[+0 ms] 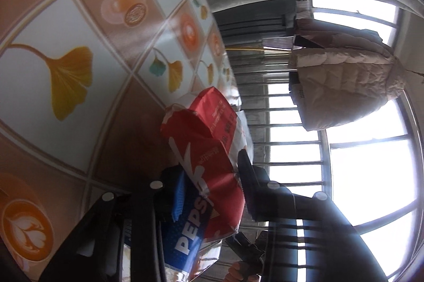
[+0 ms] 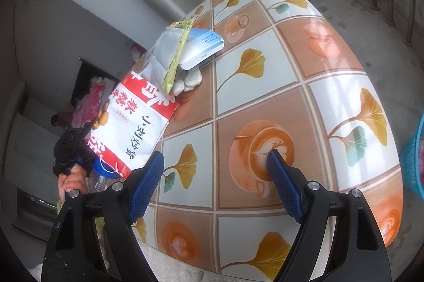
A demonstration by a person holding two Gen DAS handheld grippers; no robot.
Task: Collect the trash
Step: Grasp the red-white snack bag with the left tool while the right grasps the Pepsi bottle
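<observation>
Left gripper [image 1: 209,191]: your fingers [image 1: 178,195] are pinched on the red bag [image 1: 209,149], lower centre of the left view, with a Pepsi wrapper [image 1: 189,234] bunched in.

Right gripper [image 2: 216,181]: fingers wide apart, empty, over the bench [image 2: 291,85].

Still on the bench, upper centre of the right view: a yellow wrapper [image 2: 176,56] and a blue-white box [image 2: 201,48].

Bag looks light, crinkly, slick. Likely to slip, so grip a fold, not a flat face.
</observation>
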